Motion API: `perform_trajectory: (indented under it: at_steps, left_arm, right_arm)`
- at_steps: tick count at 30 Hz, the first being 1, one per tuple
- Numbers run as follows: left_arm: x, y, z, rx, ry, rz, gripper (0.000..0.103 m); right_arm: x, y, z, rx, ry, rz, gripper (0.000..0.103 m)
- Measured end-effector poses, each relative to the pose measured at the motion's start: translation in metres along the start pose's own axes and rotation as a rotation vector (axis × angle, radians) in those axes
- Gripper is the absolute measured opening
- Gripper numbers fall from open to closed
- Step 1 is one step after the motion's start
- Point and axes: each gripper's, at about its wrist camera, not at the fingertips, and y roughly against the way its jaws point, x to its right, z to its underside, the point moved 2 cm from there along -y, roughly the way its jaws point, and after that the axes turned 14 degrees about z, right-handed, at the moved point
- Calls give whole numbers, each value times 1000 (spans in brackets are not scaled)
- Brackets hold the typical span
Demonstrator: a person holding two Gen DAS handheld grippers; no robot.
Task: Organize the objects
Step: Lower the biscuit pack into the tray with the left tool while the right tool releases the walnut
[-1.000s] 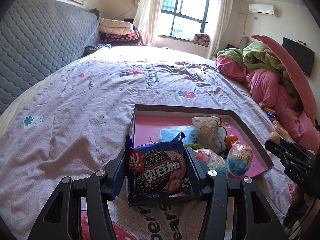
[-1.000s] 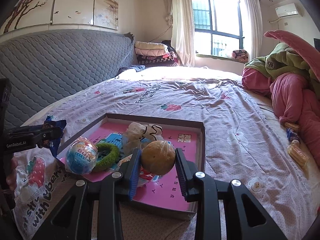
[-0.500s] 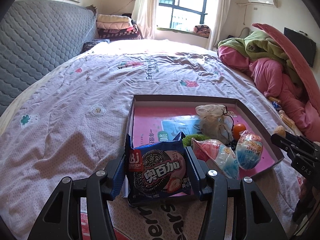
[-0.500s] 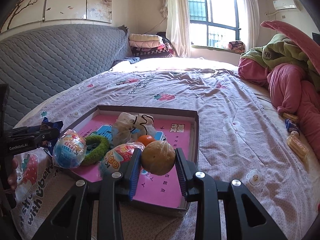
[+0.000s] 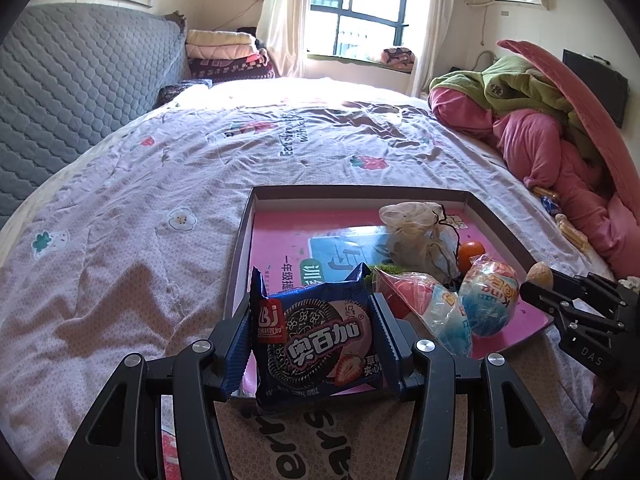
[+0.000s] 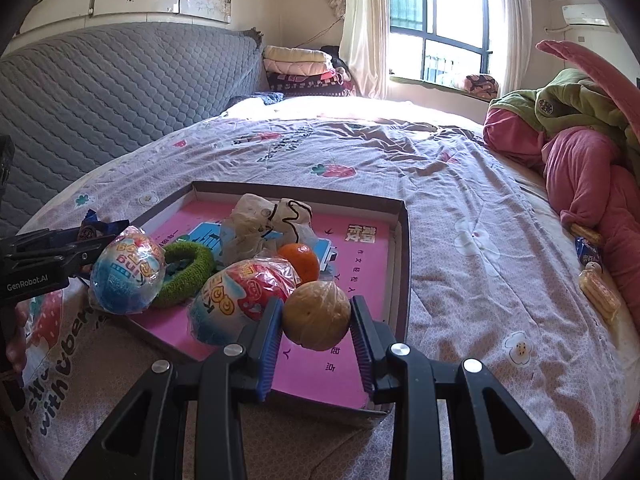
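Observation:
My left gripper (image 5: 312, 340) is shut on a blue cookie packet (image 5: 316, 344), held over the near left corner of a shallow pink-lined box (image 5: 244, 236) on the bed. My right gripper (image 6: 316, 320) is shut on a round yellow-brown fruit in plastic wrap (image 6: 317, 315), held over the box's near right part (image 6: 402, 248). In the box lie two wrapped toy eggs (image 6: 128, 276) (image 6: 244, 296), a green fuzzy ring (image 6: 188, 268), a small orange (image 6: 300, 260) and a crumpled plastic bag (image 6: 264, 224). The right gripper also shows in the left wrist view (image 5: 576, 312).
The box sits on a lilac printed bedsheet (image 5: 160, 184). A pile of pink and green quilts (image 5: 552, 132) lies at the right. Small wrapped snacks (image 6: 596, 280) lie on the sheet by the pile. A grey quilted headboard (image 6: 100, 88) stands at the left.
Both grippers have risen and tilted slightly, keeping their objects. The box and its contents look nearer and lie a little more spread out in the right wrist view.

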Motion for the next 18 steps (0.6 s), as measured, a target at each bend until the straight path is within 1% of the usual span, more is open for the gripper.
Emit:
perform_trajectory:
  at_steps: [9, 16, 18]
  left_arm:
    - [5, -6, 2, -14, -18, -10, 56]
    - [6, -7, 2, -16, -23, -13, 56]
    - [6, -6, 2, -18, -20, -13, 56]
  right_arm:
    - [-7, -12, 5, -63, 19, -8, 34]
    - [-5, -20, 5, -116, -41, -59, 34]
    - [-6, -22, 5, -122, -41, -60, 34]
